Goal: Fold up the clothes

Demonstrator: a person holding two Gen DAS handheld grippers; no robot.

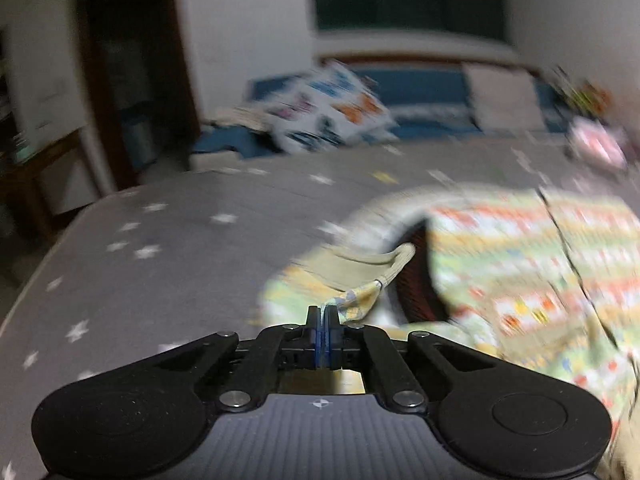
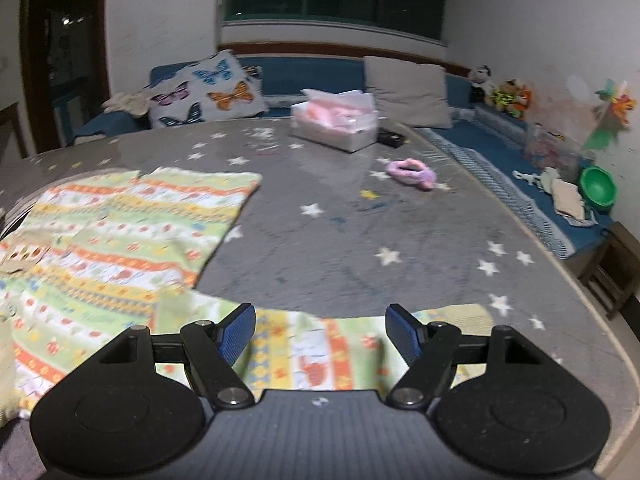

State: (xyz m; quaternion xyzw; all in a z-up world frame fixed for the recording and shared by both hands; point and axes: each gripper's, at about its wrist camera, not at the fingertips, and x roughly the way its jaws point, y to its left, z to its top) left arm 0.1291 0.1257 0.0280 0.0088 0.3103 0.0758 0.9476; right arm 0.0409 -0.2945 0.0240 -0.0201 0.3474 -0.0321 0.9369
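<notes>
A small garment (image 1: 520,264) with green, yellow and orange stripes lies on a grey star-patterned surface (image 1: 180,248). My left gripper (image 1: 322,312) is shut on the garment's edge beside the beige neck trim (image 1: 360,264), and the cloth rises from the surface to the blue pads. In the right wrist view the garment (image 2: 120,232) is spread flat at the left, with one sleeve (image 2: 320,352) stretched toward the right. My right gripper (image 2: 320,314) is open just above that sleeve, with nothing pinched between its fingers.
On the grey surface (image 2: 360,248) lie a pink scrunchie (image 2: 410,172), a white box of pink items (image 2: 336,120) and a small black object (image 2: 392,138). Behind are a butterfly pillow (image 2: 208,92), a grey pillow (image 2: 408,92), plush toys (image 2: 504,94) and a green bowl (image 2: 598,188).
</notes>
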